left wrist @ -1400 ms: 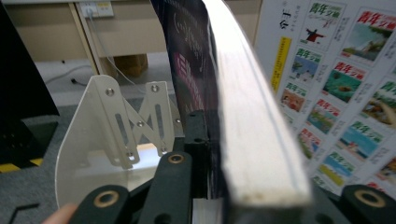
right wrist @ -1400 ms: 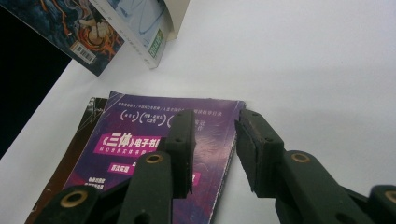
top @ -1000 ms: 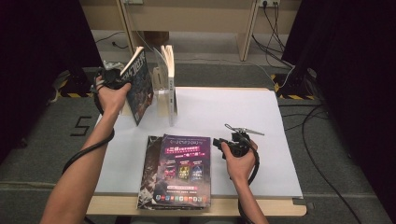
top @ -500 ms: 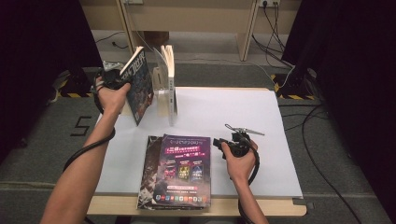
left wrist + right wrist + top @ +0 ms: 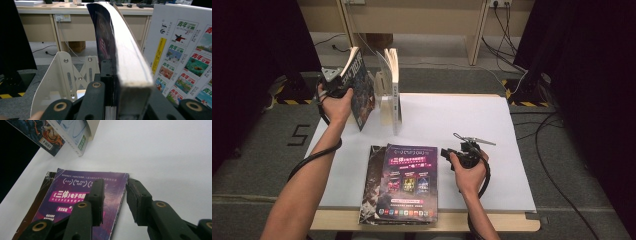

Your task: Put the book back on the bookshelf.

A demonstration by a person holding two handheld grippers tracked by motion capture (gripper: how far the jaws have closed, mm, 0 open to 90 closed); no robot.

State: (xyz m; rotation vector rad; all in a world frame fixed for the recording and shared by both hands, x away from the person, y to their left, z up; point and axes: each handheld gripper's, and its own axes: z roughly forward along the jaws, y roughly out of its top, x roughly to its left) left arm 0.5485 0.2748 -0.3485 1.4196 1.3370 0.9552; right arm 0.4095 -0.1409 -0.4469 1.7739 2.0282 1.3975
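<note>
My left gripper (image 5: 341, 87) is shut on a thick dark-covered book (image 5: 362, 95), held tilted above the table's back left corner. Its jaws have just been closing on that book (image 5: 125, 57), which stands between them in the left gripper view. My right gripper (image 5: 452, 152) is open at the right edge of a purple-covered book (image 5: 409, 182). In the right gripper view (image 5: 115, 195) one jaw hangs over the purple cover (image 5: 75, 195) and the other over the bare white table.
Upright books (image 5: 392, 75) lean in a white metal bookend (image 5: 62, 77) at the back of the white table (image 5: 452, 115); a white illustrated cover (image 5: 185, 55) stands beside the held book. A darker book (image 5: 371, 185) lies under the purple one. Cables run across the floor.
</note>
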